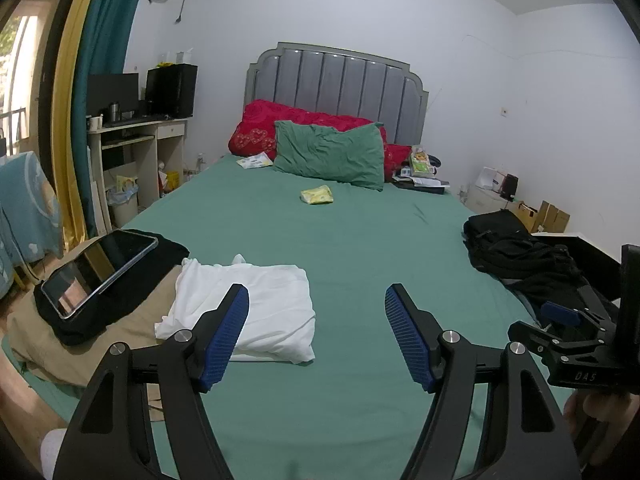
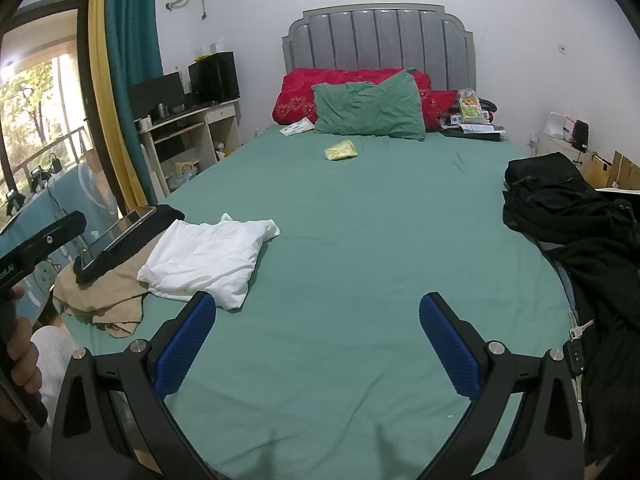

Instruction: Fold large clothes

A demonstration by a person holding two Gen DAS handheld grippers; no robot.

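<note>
The white garment (image 1: 248, 312) lies already folded into a rough rectangle at about ten o'clock on the green bed sheet (image 1: 352, 248), its left edge overlapping a beige garment (image 2: 108, 288). On the beige one sits a folded black cloth (image 1: 120, 280) carrying a tablet (image 1: 100, 272). The clothes we judge are still to be folded form the dark heap (image 2: 580, 232) at about three o'clock, draped at the bed's right edge next to a black bag (image 1: 496, 228).

Our left tongs (image 1: 316, 332) hang above the sheet with the jaws spread wide and nothing between them; the right tongs (image 2: 316, 344) are likewise parted and empty, pointing down toward bare sheet. A set of keys (image 2: 576, 344) lies at the heap's near edge, right beside the right tongs.

To do this step well, we think we should reach to three o'clock and pinch a single layer at a collar or hem instead of a bunched handful. We should keep clear of the keys and the bag strap. We then need the garment drawn onto the open middle of the bed and spread flat before any fold. The finished pile at ten o'clock should stay undisturbed, the tablet above all.
</note>
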